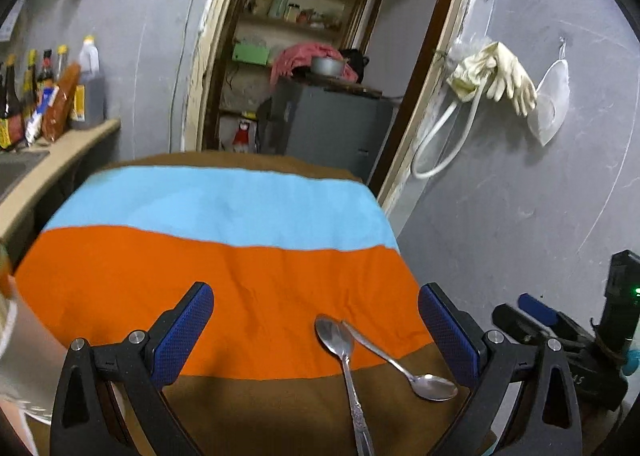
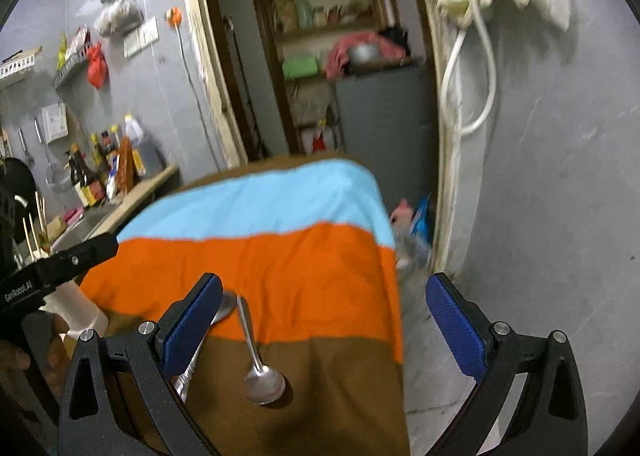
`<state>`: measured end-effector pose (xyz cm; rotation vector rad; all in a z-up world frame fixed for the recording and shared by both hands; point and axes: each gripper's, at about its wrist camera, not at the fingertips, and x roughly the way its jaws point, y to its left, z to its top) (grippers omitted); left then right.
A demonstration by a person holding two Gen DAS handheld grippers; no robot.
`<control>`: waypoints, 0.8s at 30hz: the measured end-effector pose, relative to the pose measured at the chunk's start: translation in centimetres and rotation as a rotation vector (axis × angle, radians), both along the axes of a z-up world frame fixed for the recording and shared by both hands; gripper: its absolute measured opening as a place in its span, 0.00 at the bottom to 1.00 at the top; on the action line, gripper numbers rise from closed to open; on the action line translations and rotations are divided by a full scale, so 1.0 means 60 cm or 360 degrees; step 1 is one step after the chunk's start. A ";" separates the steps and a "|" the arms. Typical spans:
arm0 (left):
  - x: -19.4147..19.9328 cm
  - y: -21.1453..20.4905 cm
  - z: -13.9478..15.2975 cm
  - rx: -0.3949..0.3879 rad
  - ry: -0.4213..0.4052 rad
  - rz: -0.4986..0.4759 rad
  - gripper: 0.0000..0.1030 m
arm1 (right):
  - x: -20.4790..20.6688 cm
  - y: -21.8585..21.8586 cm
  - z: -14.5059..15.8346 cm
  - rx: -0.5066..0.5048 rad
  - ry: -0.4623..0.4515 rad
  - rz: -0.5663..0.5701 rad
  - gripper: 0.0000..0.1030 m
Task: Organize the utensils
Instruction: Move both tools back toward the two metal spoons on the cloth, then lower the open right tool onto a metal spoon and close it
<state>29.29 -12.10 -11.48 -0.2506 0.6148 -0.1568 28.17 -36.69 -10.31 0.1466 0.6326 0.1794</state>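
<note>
My left gripper (image 1: 316,332) hangs wide open over the striped cloth (image 1: 200,276). I see two spoons: long spoon (image 1: 346,360) touching short spoon (image 1: 404,364).

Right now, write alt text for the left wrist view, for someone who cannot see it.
Two metal spoons lie on a striped tablecloth, the long spoon with its bowl pointing away, the shorter spoon angled beside it with its bowl nearer. The open left gripper hovers over them, holding nothing. The right gripper shows at the right edge, a doorway behind.

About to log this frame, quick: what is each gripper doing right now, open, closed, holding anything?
Left gripper: jaws open, holding nothing; two spoons lie on the cloth between them.
Right gripper: jaws open, holding nothing.
</note>
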 end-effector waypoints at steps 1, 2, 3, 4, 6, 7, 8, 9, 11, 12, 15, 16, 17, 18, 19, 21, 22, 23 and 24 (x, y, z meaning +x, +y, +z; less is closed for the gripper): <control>0.006 0.001 -0.009 -0.0007 0.0024 -0.0008 1.00 | 0.006 0.000 -0.012 0.0011 0.0026 0.0023 0.97; 0.011 0.001 -0.016 -0.0013 0.0043 -0.0015 1.00 | 0.013 -0.001 -0.023 0.0022 0.0055 0.0048 0.96; 0.017 0.001 -0.026 -0.0021 0.0069 -0.0025 1.00 | 0.021 0.000 -0.035 0.0037 0.0085 0.0078 0.96; 0.024 0.001 -0.035 -0.0028 0.0099 -0.0034 0.99 | 0.027 0.002 -0.046 0.0048 0.0104 0.0106 0.95; 0.035 0.001 -0.053 -0.0038 0.0160 -0.0054 0.93 | 0.038 0.012 -0.065 0.0056 0.0140 0.0178 0.93; 0.039 0.001 -0.061 -0.0046 0.0185 -0.0064 0.88 | 0.042 0.018 -0.074 0.0055 0.0157 0.0210 0.90; 0.045 0.000 -0.070 -0.0060 0.0220 -0.0079 0.85 | 0.049 0.026 -0.084 0.0052 0.0183 0.0256 0.88; 0.050 -0.002 -0.077 -0.0076 0.0244 -0.0089 0.84 | 0.054 0.030 -0.091 0.0050 0.0202 0.0289 0.86; 0.058 -0.003 -0.094 -0.0135 0.0303 -0.0115 0.74 | 0.067 0.046 -0.107 0.0025 0.0256 0.0368 0.81; 0.062 -0.003 -0.101 -0.0164 0.0329 -0.0123 0.71 | 0.072 0.053 -0.115 0.0008 0.0282 0.0404 0.79; 0.072 -0.005 -0.119 -0.0216 0.0393 -0.0137 0.58 | 0.082 0.067 -0.132 -0.0010 0.0346 0.0489 0.68; 0.074 -0.006 -0.123 -0.0223 0.0400 -0.0143 0.54 | 0.086 0.070 -0.136 -0.0017 0.0364 0.0509 0.64; 0.077 -0.007 -0.126 -0.0229 0.0412 -0.0151 0.52 | 0.087 0.075 -0.143 -0.0022 0.0382 0.0532 0.62; 0.080 -0.008 -0.130 -0.0238 0.0427 -0.0160 0.52 | 0.087 0.077 -0.147 -0.0026 0.0392 0.0544 0.61; 0.082 -0.009 -0.132 -0.0249 0.0440 -0.0169 0.49 | 0.086 0.075 -0.147 -0.0027 0.0396 0.0551 0.61; 0.089 -0.013 -0.137 -0.0266 0.0466 -0.0191 0.46 | 0.085 0.078 -0.150 -0.0033 0.0396 0.0568 0.60; 0.092 -0.015 -0.140 -0.0269 0.0479 -0.0202 0.45 | 0.084 0.081 -0.151 -0.0036 0.0395 0.0581 0.60; 0.093 -0.017 -0.143 -0.0270 0.0490 -0.0210 0.44 | 0.084 0.082 -0.149 -0.0042 0.0396 0.0587 0.60; 0.096 -0.020 -0.145 -0.0266 0.0505 -0.0218 0.44 | 0.083 0.084 -0.149 -0.0067 0.0392 0.0599 0.60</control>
